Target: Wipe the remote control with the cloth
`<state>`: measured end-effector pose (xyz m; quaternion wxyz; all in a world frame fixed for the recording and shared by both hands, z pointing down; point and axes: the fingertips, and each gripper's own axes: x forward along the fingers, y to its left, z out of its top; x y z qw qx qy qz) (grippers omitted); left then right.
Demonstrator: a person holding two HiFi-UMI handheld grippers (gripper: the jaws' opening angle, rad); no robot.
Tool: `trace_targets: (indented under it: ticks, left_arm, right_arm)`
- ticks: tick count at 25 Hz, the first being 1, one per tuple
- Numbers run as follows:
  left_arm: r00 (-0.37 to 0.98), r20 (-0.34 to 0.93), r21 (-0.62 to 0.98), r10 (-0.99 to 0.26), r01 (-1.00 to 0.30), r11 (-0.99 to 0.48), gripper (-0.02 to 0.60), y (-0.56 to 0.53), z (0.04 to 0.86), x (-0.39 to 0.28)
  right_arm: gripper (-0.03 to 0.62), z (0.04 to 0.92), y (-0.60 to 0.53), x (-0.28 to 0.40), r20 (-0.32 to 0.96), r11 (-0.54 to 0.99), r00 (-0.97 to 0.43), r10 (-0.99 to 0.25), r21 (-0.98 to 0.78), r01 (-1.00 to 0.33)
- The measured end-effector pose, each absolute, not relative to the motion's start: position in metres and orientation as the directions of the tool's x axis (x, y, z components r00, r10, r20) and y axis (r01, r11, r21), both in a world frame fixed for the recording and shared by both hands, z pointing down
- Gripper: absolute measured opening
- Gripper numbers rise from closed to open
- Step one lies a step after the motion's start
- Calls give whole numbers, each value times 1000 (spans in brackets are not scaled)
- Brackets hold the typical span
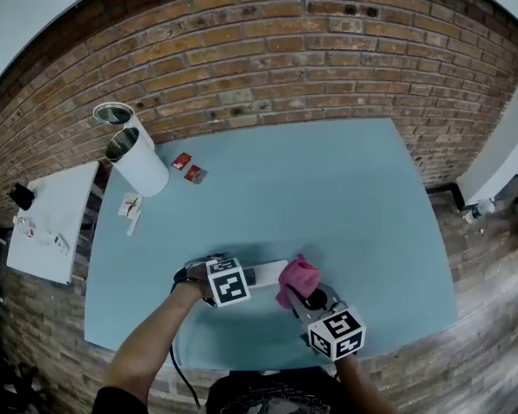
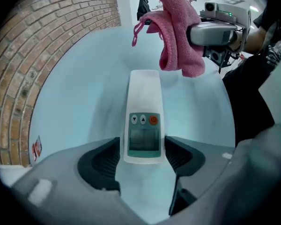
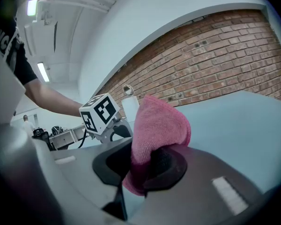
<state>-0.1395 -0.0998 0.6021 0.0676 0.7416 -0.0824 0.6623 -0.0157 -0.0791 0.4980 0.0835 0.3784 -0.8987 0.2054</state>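
Pre-wipe, positioning. Left gripper [image 2: 143, 157] has jaws released, straddling the display end of the white remote control [image 2: 144, 100], which lies flat on the blue surface [image 1: 345, 197]. Right gripper [image 3: 141, 168] has jaws clenched on the pink cloth [image 3: 158, 128], which hangs by the remote's far end. Next move likely calls for pinning the remote, then lowering the cloth onto its face.

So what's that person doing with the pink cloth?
A person has a hand-held gripper in each hand. The right hand-held gripper pinches a pink cloth, held by one end of the remote control. The left hand-held gripper points down, jaws open around the remote's display end on the blue table.
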Motion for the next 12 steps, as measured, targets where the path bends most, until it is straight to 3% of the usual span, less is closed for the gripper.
trace_targets:
  ticks: [6, 12]
  left_arm:
    - [174, 970, -100, -171, -354, -930, 311, -105, 587, -146]
    - [338, 838, -187, -428, -560, -807, 272, -101, 543, -137]
  right_arm:
    - [66, 494, -83, -20, 297, 662, -732, -614, -312, -681]
    - [66, 484, -79, -36, 288, 672, -736, -613, -301, -677]
